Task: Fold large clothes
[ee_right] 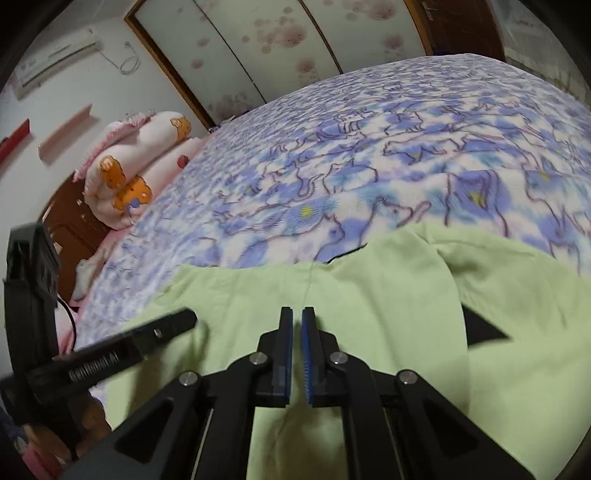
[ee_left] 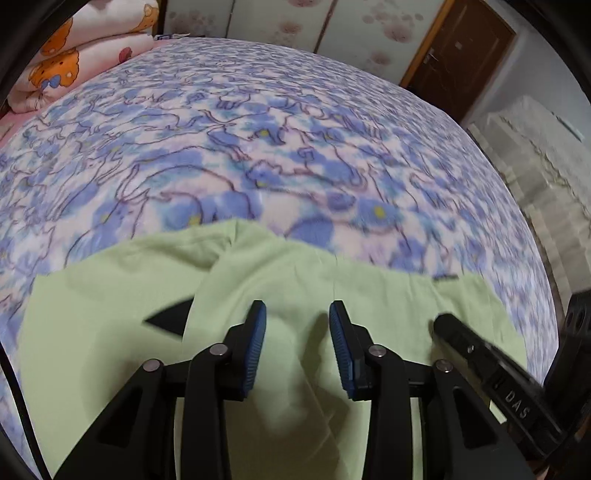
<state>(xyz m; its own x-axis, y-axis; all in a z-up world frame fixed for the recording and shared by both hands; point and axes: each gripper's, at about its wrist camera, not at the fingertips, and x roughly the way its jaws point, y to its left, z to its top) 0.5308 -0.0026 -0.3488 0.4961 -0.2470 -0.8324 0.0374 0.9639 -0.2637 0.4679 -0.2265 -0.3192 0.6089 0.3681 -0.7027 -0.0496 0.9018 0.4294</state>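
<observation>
A pale green garment [ee_left: 280,280] [ee_right: 369,291] lies spread over the near part of a bed covered by a blue and white cat-print blanket [ee_left: 258,140] [ee_right: 406,147]. One layer is folded across it, and a black triangular patch [ee_left: 170,319] [ee_right: 484,328] shows beside that fold. My left gripper [ee_left: 297,306] hovers over the cloth with its blue pads apart and nothing pinched between them. My right gripper [ee_right: 297,314] points down at the green cloth with its pads almost touching; I see no cloth caught in the slit. Each gripper appears at the edge of the other's view [ee_left: 443,325] [ee_right: 188,317].
Folded pink quilts with orange bear prints [ee_left: 74,55] [ee_right: 129,173] are stacked at the head of the bed. Behind the bed stand flowered sliding doors [ee_left: 295,22] [ee_right: 258,44] and a brown door [ee_left: 458,55]. A hand [ee_right: 92,417] holds the left gripper.
</observation>
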